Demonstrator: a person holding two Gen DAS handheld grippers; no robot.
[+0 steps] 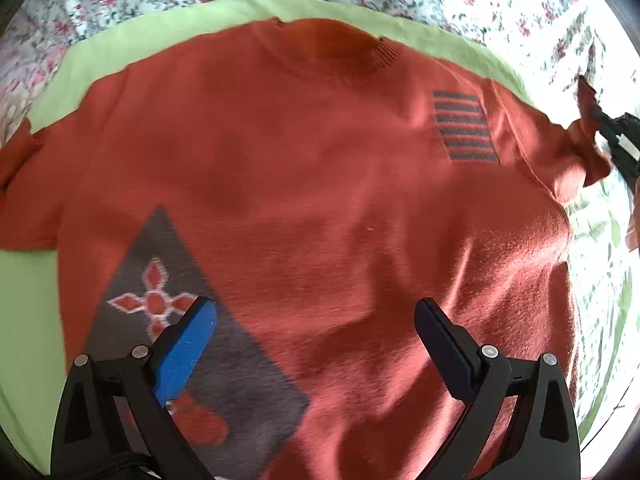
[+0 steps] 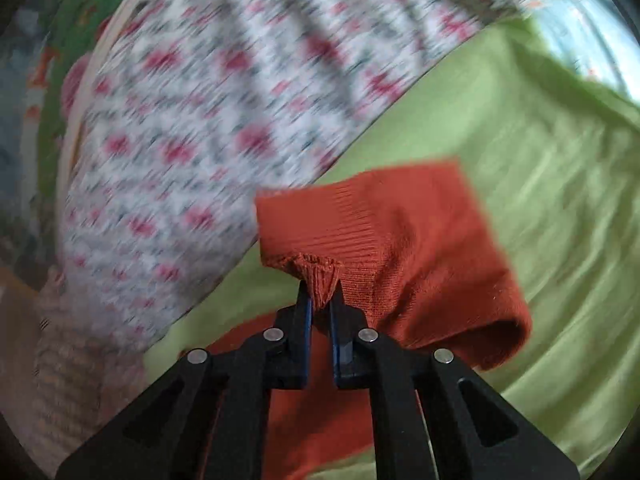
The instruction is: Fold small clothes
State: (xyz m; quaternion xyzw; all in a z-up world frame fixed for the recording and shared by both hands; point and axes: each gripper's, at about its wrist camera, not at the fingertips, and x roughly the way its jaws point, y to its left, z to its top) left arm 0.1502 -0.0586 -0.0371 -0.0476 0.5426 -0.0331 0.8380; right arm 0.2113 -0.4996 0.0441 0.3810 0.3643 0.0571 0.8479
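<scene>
Left gripper (image 1: 316, 344) jaws apart over sweater (image 1: 304, 184), flat on green cloth (image 1: 28, 312) on bed. Right gripper (image 2: 320, 300) clamped on sleeve cuff (image 2: 320, 240). We judge sleeve fold in hand; next we carry cuff across chest.

- I see a bed (image 1: 500, 8) carrying everything, covered by a white sheet printed with small pink flowers and dark green leaves.
- Directly on that sheet lies a light green cloth (image 1: 24, 320), spread flat; I take it as my landmark.
- The floral sheet shows beyond the green cloth's far edge and past its right side in my left wrist view.
- On the green cloth lies a rust-orange sweater (image 1: 320, 200), front up, neckline toward the cloth's far edge.
- The sweater's body covers most of the green cloth; the cloth shows as a band past the neckline and along the sweater's left side.
- In my right wrist view, the green cloth (image 2: 560, 200) is lightly wrinkled, and the sheet (image 2: 200, 120) is blurred.
</scene>
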